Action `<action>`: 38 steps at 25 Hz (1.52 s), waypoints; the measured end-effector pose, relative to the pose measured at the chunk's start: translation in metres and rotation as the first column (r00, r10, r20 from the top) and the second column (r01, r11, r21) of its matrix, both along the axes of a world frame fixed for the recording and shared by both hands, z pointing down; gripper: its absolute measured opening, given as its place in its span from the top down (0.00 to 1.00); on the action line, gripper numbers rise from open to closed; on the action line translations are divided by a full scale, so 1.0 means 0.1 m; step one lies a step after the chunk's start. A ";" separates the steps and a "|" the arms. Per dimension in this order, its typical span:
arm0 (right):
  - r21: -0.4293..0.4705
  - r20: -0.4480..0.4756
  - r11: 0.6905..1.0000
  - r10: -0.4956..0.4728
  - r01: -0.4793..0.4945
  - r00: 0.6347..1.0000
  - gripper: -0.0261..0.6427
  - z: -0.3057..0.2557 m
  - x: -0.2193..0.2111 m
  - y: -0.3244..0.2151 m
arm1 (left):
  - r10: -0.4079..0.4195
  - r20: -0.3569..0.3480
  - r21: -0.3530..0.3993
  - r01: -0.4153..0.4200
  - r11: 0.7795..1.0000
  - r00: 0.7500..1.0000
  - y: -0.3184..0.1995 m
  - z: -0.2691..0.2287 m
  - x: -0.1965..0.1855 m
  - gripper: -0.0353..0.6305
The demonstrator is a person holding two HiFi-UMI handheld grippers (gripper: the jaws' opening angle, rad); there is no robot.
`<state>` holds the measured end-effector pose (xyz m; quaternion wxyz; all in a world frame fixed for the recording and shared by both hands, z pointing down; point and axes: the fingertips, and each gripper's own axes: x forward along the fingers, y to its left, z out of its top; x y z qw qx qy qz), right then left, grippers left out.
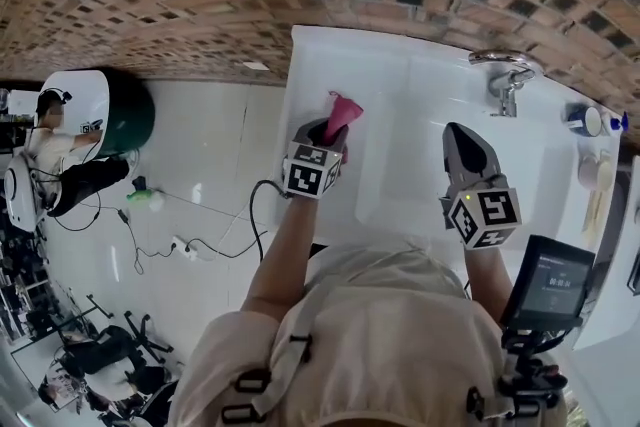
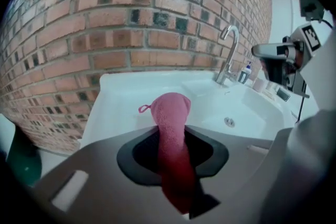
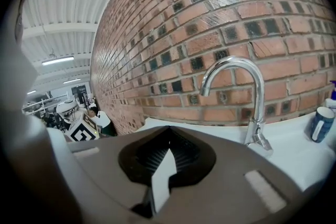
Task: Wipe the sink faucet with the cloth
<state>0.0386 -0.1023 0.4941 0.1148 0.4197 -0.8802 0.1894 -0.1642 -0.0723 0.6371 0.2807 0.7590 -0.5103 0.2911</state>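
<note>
A pink cloth (image 1: pixel 343 112) (image 2: pixel 172 113) sticks up from my left gripper (image 1: pixel 330 137) (image 2: pixel 169 128), whose jaws are shut on it, above the flat left part of the white sink (image 1: pixel 400 175) (image 2: pixel 121 97). Its free end with a small loop stands past the jaw tips. The chrome faucet (image 1: pixel 508 75) (image 2: pixel 229 55) (image 3: pixel 247 92) rises at the back of the sink against the brick wall. My right gripper (image 1: pixel 458 130) (image 3: pixel 167 139) hovers over the basin, in front and left of the faucet, jaws together and holding nothing.
A blue and white cup (image 1: pixel 586 120) (image 3: pixel 320 123) and small bottles stand on the sink's right end. A device with a screen (image 1: pixel 550 283) hangs at my right side. On the floor to the left are a green and white bin (image 1: pixel 115 110) and cables.
</note>
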 end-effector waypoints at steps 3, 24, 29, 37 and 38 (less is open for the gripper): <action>0.018 0.001 1.000 0.025 -0.025 1.000 0.98 -0.10 0.13 0.04 | 0.021 -0.017 0.135 -0.019 0.991 1.000 -0.29 -0.45 0.28 0.79; 0.280 -0.195 0.954 0.166 -0.108 0.967 0.98 -0.86 1.08 0.08 | 0.417 -0.022 0.518 -0.346 0.782 0.909 -1.49 -2.44 2.85 0.78; 0.320 -0.224 0.943 0.168 -0.090 0.960 0.98 -0.90 1.11 0.07 | 0.386 -0.041 0.524 -0.309 0.794 0.922 -1.55 -2.32 2.75 0.77; 0.312 -0.215 0.947 0.152 -0.080 0.965 0.98 -0.82 1.04 -0.05 | 0.271 -0.051 0.475 -0.216 0.853 0.961 -1.46 -1.90 2.27 0.76; 0.310 -0.214 0.948 0.144 -0.073 0.966 0.98 -0.81 1.01 -0.06 | 0.253 -0.044 0.449 -0.207 0.869 0.966 -1.46 -1.77 2.19 0.77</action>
